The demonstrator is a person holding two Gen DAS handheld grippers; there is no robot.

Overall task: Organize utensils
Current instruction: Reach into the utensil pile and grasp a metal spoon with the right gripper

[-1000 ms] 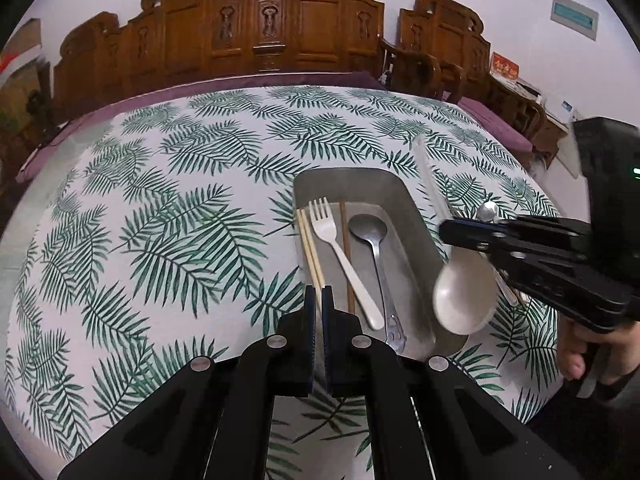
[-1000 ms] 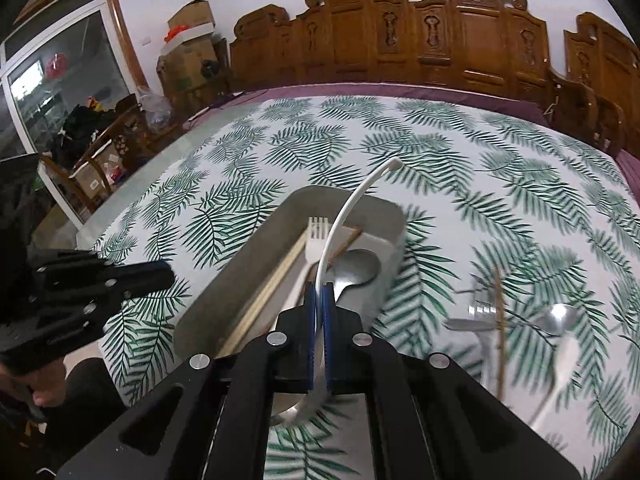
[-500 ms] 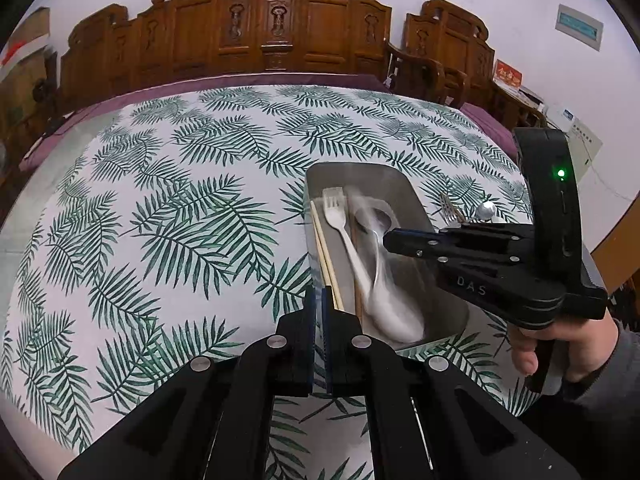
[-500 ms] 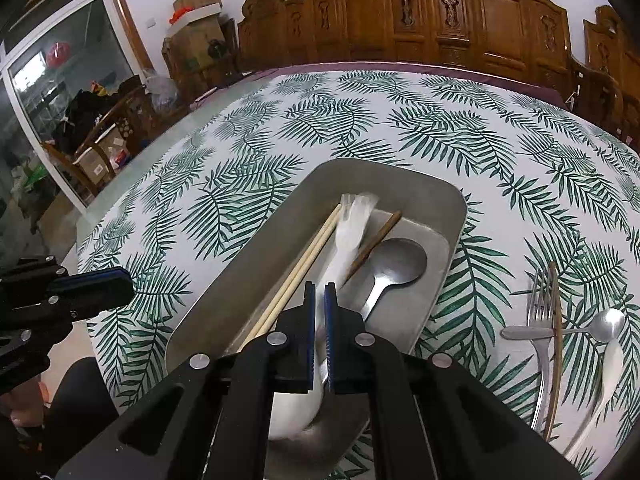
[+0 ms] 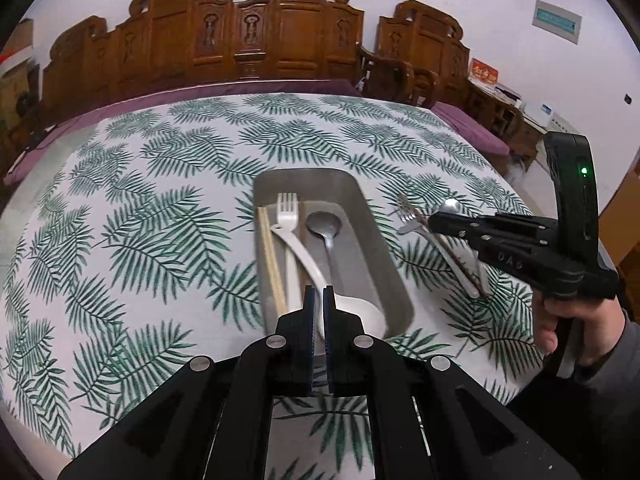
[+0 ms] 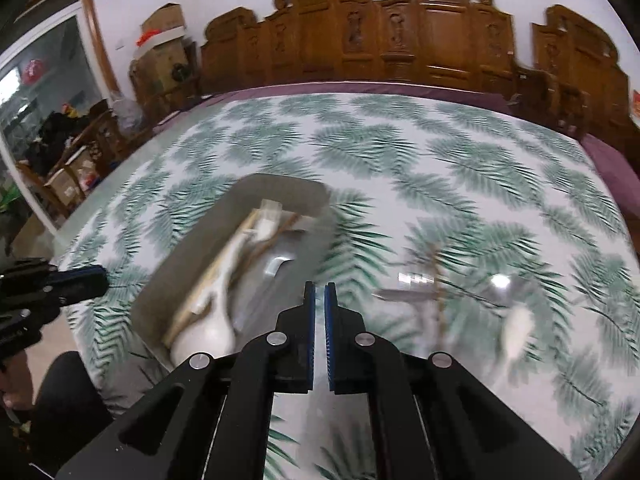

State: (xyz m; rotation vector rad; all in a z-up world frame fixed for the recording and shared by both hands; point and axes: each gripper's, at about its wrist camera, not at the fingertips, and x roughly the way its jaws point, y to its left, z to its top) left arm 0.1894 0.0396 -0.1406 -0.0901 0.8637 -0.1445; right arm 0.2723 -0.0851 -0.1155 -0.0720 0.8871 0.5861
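A grey metal tray (image 5: 360,200) lies on the palm-leaf tablecloth. In it are chopsticks (image 5: 272,256), a white fork (image 5: 289,216), a metal spoon (image 5: 325,226) and a white ladle spoon (image 5: 356,312) lying across them. The tray also shows blurred in the right wrist view (image 6: 188,256). My left gripper (image 5: 316,300) is shut and empty at the tray's near end. My right gripper (image 6: 319,296) is shut and empty, just right of the tray; it also shows in the left wrist view (image 5: 434,222). More loose utensils (image 5: 440,240) lie right of the tray.
The loose pile holds a metal fork (image 6: 416,280), a metal spoon (image 6: 500,280), a white spoon (image 6: 518,328) and a chopstick (image 6: 440,300), all blurred. Carved wooden chairs (image 5: 256,40) line the table's far side. A cluttered doorway (image 6: 52,132) stands at the left.
My right gripper has let go of the white ladle spoon, which now lies in the tray, and has moved right toward the loose utensils. My left gripper has barely moved.
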